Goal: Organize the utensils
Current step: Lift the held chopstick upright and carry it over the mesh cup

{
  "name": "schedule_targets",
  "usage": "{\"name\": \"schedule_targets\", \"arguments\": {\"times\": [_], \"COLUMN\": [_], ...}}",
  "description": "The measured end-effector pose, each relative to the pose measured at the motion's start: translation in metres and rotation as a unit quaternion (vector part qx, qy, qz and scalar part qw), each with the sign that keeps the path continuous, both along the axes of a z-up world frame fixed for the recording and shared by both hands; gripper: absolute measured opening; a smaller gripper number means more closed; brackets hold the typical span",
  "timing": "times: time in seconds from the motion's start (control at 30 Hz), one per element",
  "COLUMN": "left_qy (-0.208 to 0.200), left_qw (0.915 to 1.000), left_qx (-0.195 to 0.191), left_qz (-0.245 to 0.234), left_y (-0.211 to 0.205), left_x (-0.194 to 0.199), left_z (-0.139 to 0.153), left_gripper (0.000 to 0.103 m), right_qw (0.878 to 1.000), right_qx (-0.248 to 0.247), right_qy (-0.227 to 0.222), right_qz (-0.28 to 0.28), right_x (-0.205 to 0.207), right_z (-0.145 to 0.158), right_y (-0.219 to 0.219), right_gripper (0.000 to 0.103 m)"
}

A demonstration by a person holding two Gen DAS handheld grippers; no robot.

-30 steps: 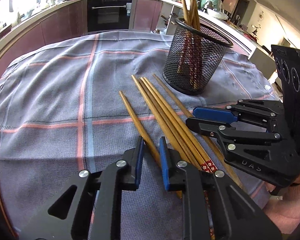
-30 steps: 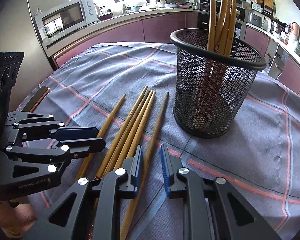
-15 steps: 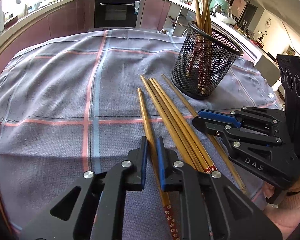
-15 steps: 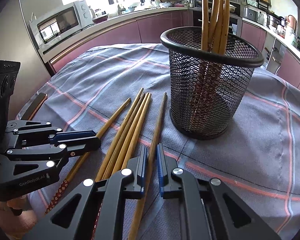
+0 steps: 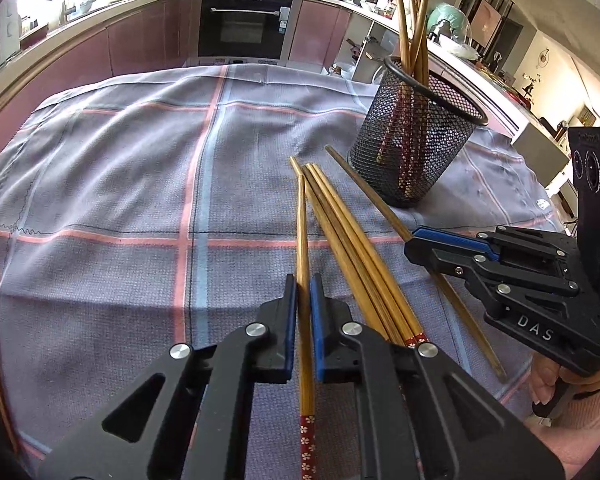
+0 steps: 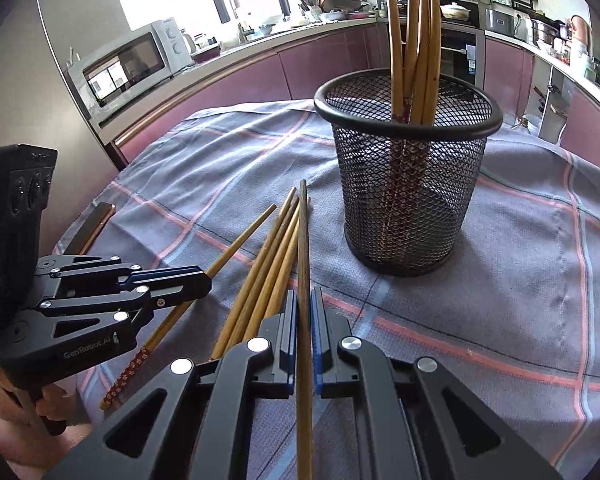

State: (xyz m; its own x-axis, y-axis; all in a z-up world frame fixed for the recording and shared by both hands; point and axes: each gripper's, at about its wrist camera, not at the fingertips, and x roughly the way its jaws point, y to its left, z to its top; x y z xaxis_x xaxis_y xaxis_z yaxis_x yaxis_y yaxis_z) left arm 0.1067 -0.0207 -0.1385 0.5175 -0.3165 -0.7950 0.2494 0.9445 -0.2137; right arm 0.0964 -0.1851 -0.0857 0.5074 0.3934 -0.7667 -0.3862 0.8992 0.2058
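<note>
Several wooden chopsticks lie side by side on the checked cloth (image 5: 120, 184) in front of a black mesh holder (image 5: 412, 152) that has several chopsticks standing in it. My left gripper (image 5: 303, 284) is shut on the leftmost chopstick (image 5: 302, 224), whose red patterned end runs back under the jaws. My right gripper (image 6: 304, 300) is shut on the rightmost, darker chopstick (image 6: 303, 232), tip pointing toward the holder (image 6: 408, 184). A bundle of three chopsticks (image 5: 352, 248) lies between the two held ones. The right gripper also shows in the left wrist view (image 5: 416, 240).
A phone with a copper edge (image 6: 92, 228) lies at the cloth's left edge. Kitchen counters, a microwave (image 6: 132, 64) and an oven (image 5: 244, 28) surround the table. The left gripper shows in the right wrist view (image 6: 204, 280).
Both grippers closed from a narrow gap onto their chopsticks. The left chopstick has swung to point straight ahead, and both views have shifted slightly forward.
</note>
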Motion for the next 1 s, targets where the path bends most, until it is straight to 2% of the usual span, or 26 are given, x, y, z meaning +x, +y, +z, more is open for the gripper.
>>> {"name": "schedule_targets", "arguments": {"times": [0.2,0.67,1.0], "left_qy": [-0.015,-0.058,-0.108], "left_qw": [0.9997,0.9934,0.987], "left_qx": [-0.017,-0.092,-0.11], "left_qz": [-0.003,-0.037,-0.046], "left_y": [0.006,0.017,0.02], "left_x": [-0.005,-0.024,-0.034], "left_z": [0.015,0.069,0.113], "left_gripper": [0.008,0.007,0.008], "right_qw": [0.999,0.995,0.989], "right_qx": [0.032,0.072,0.091], "right_qy": [-0.008,-0.072,-0.119], "right_qz": [0.012,0.007,-0.012], "right_x": [-0.007,-0.019,-0.023], "right_z": [0.013,0.058,0.086], "right_y": [-0.004,-0.018,-0.035], "right_gripper": [0.006,0.006,0.006]}}
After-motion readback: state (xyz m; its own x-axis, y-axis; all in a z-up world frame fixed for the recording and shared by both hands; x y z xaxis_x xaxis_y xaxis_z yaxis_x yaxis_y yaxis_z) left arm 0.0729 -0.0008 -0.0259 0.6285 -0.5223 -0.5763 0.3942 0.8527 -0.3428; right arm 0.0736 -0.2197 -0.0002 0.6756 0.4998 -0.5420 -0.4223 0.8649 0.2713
